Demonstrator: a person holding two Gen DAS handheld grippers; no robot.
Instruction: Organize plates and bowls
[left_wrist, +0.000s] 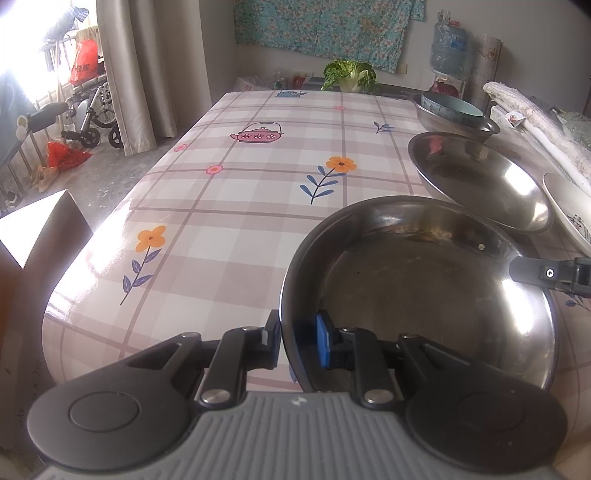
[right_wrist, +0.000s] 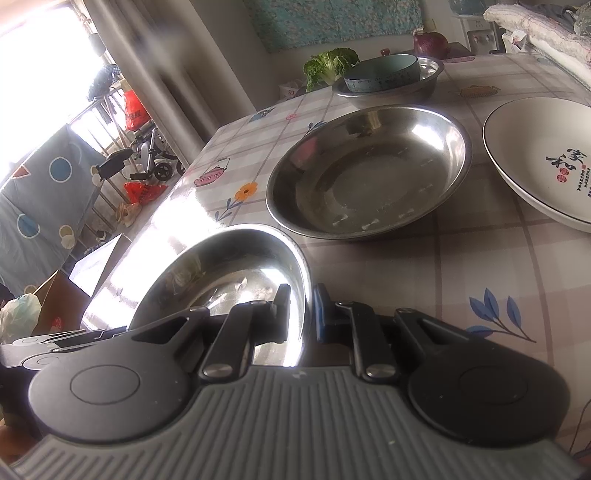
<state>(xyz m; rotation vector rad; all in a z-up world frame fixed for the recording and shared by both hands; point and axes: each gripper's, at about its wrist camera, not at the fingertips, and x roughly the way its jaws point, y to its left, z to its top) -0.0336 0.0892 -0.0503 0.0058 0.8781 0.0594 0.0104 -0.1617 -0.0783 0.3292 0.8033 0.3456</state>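
Observation:
A steel plate (left_wrist: 424, 291) is held at both sides above the checked tablecloth. My left gripper (left_wrist: 295, 341) is shut on its near-left rim. My right gripper (right_wrist: 300, 314) is shut on its opposite rim, and its fingertip (left_wrist: 532, 273) shows in the left wrist view. The same plate appears in the right wrist view (right_wrist: 236, 273). A second steel plate (right_wrist: 369, 170) lies just beyond it. A white ceramic plate with Chinese characters (right_wrist: 543, 162) lies to the right. A teal bowl (right_wrist: 384, 75) sits inside a steel basin (right_wrist: 428, 79) farther back.
Leafy cabbage (left_wrist: 349, 75) stands at the table's far end and a red onion (right_wrist: 430, 42) sits beyond the basin. A rolled white cloth (left_wrist: 535, 122) lies along the right edge. A water jug (left_wrist: 450, 44) stands at the back. A cardboard box (right_wrist: 55, 302) sits left of the table.

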